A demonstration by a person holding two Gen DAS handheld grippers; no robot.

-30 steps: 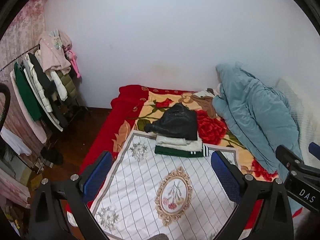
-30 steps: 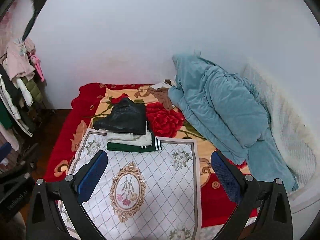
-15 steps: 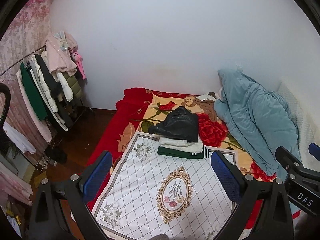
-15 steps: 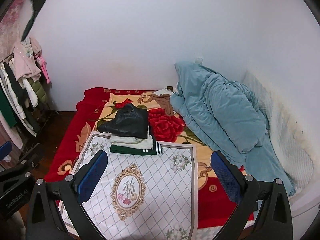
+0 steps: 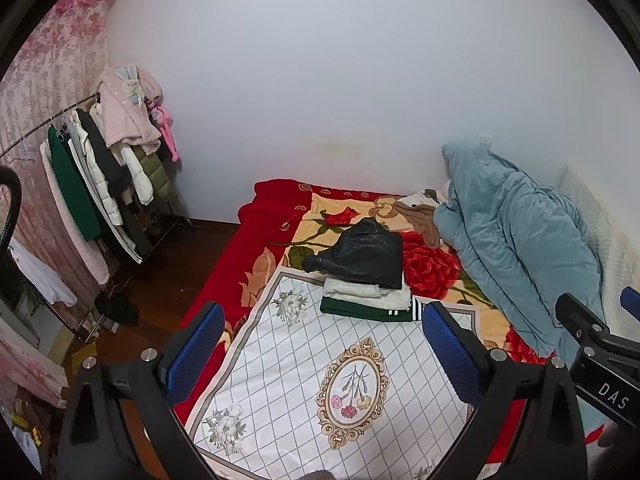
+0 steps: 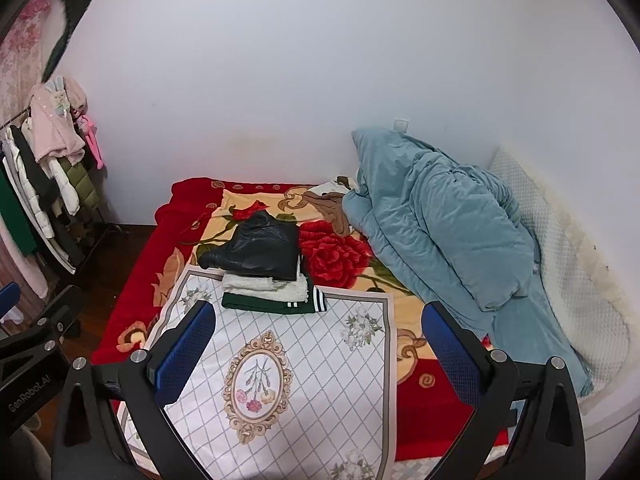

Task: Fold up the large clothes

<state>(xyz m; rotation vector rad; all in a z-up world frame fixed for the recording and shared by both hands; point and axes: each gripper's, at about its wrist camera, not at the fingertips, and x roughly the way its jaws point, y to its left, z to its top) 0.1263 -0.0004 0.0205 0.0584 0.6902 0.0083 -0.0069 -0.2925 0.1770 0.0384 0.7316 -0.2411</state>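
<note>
Nearest the cameras, the left gripper [image 5: 322,354] and the right gripper [image 6: 318,354] hang above the foot of a bed, each with its blue-padded fingers [image 5: 196,346] spread wide and holding nothing; the right tool's black body shows at the left gripper's right-hand edge, and the two are apart. Below them a white quilted mat [image 5: 304,392] with a grid pattern and an oval flower medallion lies flat, its grey border running square to the near end of the bed and its open surface bare between the fingers. At the mat's far edge sits the stack of folded clothes [image 6: 268,280]: a dark green garment [image 5: 360,308] with white stripes at the bottom, a cream fleece piece [image 5: 366,292] on it, and a black jacket [image 5: 362,254] on top, one sleeve jutting left past the pile. Under everything spreads a red and yellow rose-patterned blanket [image 6: 336,256], its red edge dropping to a dark wooden floor [image 5: 176,276] on the left. Beyond the stack a brown garment [image 6: 330,206] lies crumpled, touching a heaped teal duvet [image 6: 440,224] that fills the bed's right side against a white quilted headboard [image 6: 560,248]. Across the strip of floor, a clothes rack [image 5: 100,176] crowded with coats stands along a pink floral curtain [image 5: 60,64], and a plain white wall [image 6: 300,80] closes the far end.
</note>
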